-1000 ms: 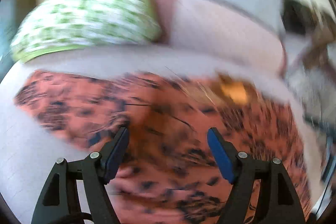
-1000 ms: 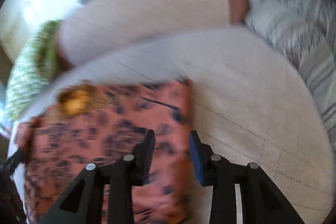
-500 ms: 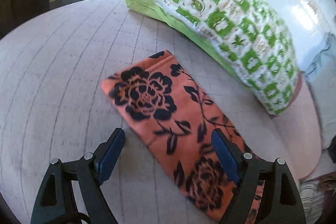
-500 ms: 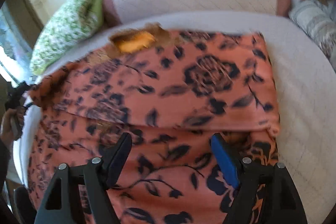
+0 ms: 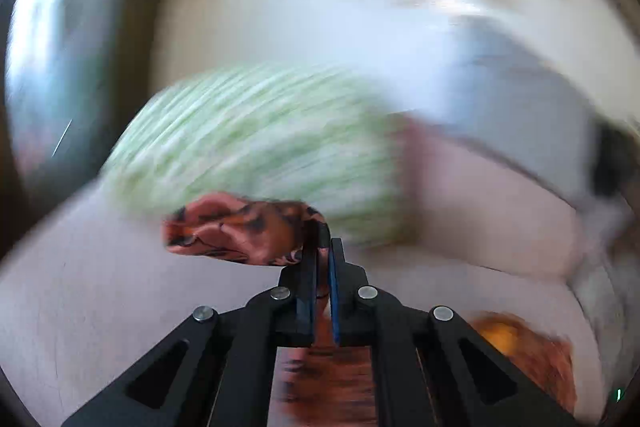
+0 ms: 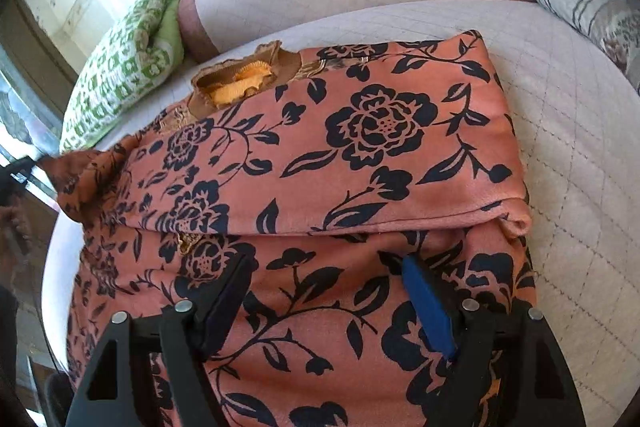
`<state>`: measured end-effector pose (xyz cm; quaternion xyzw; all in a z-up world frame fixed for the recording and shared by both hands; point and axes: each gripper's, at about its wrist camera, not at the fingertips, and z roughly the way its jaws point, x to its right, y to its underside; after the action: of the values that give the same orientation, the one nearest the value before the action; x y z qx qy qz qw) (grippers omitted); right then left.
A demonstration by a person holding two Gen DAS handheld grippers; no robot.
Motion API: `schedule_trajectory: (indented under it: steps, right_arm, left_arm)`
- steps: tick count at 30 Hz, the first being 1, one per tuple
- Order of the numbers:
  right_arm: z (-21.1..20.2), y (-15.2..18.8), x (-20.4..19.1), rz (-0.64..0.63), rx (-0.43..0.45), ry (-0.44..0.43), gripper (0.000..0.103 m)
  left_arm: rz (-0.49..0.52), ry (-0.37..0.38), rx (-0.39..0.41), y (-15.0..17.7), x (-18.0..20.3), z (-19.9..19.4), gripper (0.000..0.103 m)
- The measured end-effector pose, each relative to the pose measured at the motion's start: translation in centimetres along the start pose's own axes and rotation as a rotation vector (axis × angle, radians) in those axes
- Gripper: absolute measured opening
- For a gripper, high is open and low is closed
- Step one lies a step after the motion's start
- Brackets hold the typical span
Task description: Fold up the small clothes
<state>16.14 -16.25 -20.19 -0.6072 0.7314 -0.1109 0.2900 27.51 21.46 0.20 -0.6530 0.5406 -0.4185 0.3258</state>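
The left claw (image 5: 322, 247) is pinched shut on a corner of the orange floral garment (image 6: 340, 163), lifted off the bed (image 6: 560, 131) at its left edge. The right claw (image 6: 326, 287) stands wide above the near cloth, gripping nothing. The garment's long axis runs across the bed (fold line just ahead). The green pillow (image 6: 120, 83) lies beyond, clear.

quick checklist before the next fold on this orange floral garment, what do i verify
1. left gripper clamped on orange floral garment: ok, a bunch of cloth sits in its jaws.
2. right gripper open: ok, nothing held.
3. Right fingers over the fabric: ok.
4. First fold flat: not ok, its right end is rolled.
5. green patterned pillow clear of the cloth: ok.
6. Left view sharp enough to judge: not ok, blurred.
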Motion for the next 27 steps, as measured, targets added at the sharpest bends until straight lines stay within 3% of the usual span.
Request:
schedule_trajectory:
  steps: [2, 4, 5, 6, 7, 8, 10, 11, 13, 16, 18, 22, 25, 26, 27]
  right_arm:
    - [-0.2, 0.1, 0.2, 0.015, 0.003, -0.009, 0.08]
    - [-0.6, 0.1, 0.7, 0.043, 0.008, -0.024, 0.08]
    - [-0.9, 0.1, 1.0, 0.064, 0.011, -0.032, 0.08]
    - [-1.3, 0.1, 1.4, 0.09, 0.013, -0.045, 0.08]
    - [-1.8, 0.1, 2.0, 0.12, 0.02, -0.062, 0.08]
    - [-2.1, 0.1, 2.3, 0.14, 0.027, -0.072, 0.081]
    - [-3.4, 0.1, 3.5, 0.198, 0.056, -0.102, 0.085]
    - [-3.9, 0.0, 3.9, 0.213, 0.067, -0.113, 0.086]
    - [-4.8, -0.4, 4.9, 0.241, 0.089, -0.131, 0.086]
    - [-5.1, -1.3, 5.9, 0.268, 0.1, -0.168, 0.086]
    - [-4.6, -2.9, 5.5, 0.253, 0.084, -0.189, 0.086]
    - [-3.0, -5.9, 4.4, 0.227, 0.076, -0.165, 0.086]
    - [-0.5, -8.2, 4.0, 0.189, 0.039, -0.12, 0.086]
    - [0.7, -8.5, 4.0, 0.182, 0.006, -0.092, 0.077]
    - [2.6, -8.5, 3.9, 0.166, -0.067, -0.083, 0.059]
  left_arm:
    - [0.146, 0.156, 0.05, -0.3, 8.6, -2.5, 0.005]
    - [0.232, 0.289, 0.017, 1.0, 15.3, -3.3, 0.012]
    - [0.254, 0.373, -0.054, 2.7, 18.6, -2.9, 0.039]
    - [0.289, 0.453, -0.143, 5.0, 21.5, -2.2, 0.079]
    - [0.33, 0.488, -0.196, 6.7, 23.0, -1.7, 0.089]
    - [0.404, 0.509, -0.246, 9.7, 24.7, -1.2, 0.089]
    - [0.46, 0.468, -0.306, 12.9, 25.1, -0.8, 0.089]
    - [0.449, 0.433, -0.367, 14.4, 23.7, -0.2, 0.089]
    - [0.392, 0.389, -0.394, 15.4, 20.7, -0.5, 0.089]
    - [0.298, 0.194, -0.371, 15.1, 14.0, -0.9, 0.089]
    - [0.188, 0.057, -0.408, 14.3, 8.6, 1.2, 0.089]
    - [0.011, 0.025, -0.485, 14.0, 2.2, 3.8, 0.086]
    - [-0.027, 0.04, -0.526, 14.3, 1.3, 5.9, 0.075]
    - [-0.039, 0.066, -0.58, 15.0, 1.2, 7.3, 0.05]
    - [-0.042, 0.068, -0.631, 15.6, 1.2, 8.2, 0.012]
